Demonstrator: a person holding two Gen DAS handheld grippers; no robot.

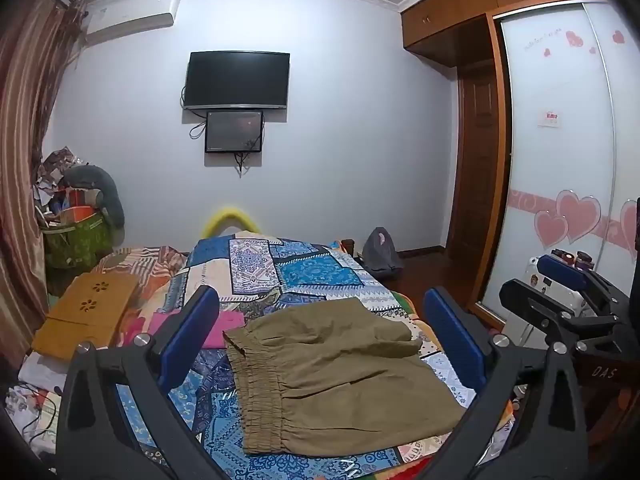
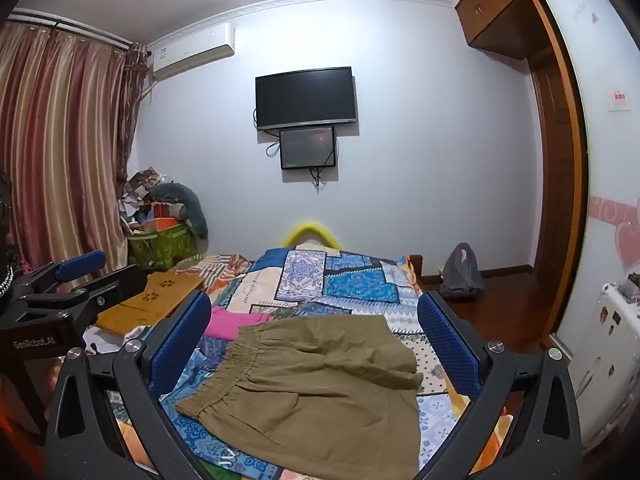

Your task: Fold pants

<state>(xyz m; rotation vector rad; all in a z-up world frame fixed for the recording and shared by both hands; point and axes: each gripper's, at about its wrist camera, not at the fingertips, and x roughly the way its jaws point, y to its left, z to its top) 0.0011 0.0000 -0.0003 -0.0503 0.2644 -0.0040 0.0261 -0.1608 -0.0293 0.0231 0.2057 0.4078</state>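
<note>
Olive-brown pants [image 1: 340, 376] lie folded on a blue patchwork bedspread [image 1: 296, 268], elastic waistband to the left, a folded layer lying on top at the far side. My left gripper [image 1: 320, 304] is open and empty, held above the pants. My right gripper [image 2: 314, 308] is also open and empty above the same pants [image 2: 316, 392]. The right gripper shows at the right edge of the left wrist view [image 1: 560, 276]; the left gripper shows at the left edge of the right wrist view [image 2: 80, 268].
A pink cloth [image 2: 234, 322] lies on the bed left of the pants. A yellow-brown wooden board [image 1: 86, 308] rests further left. A cluttered green basket [image 1: 76, 236] stands by the curtain. A wardrobe with heart stickers [image 1: 560, 160] is at right.
</note>
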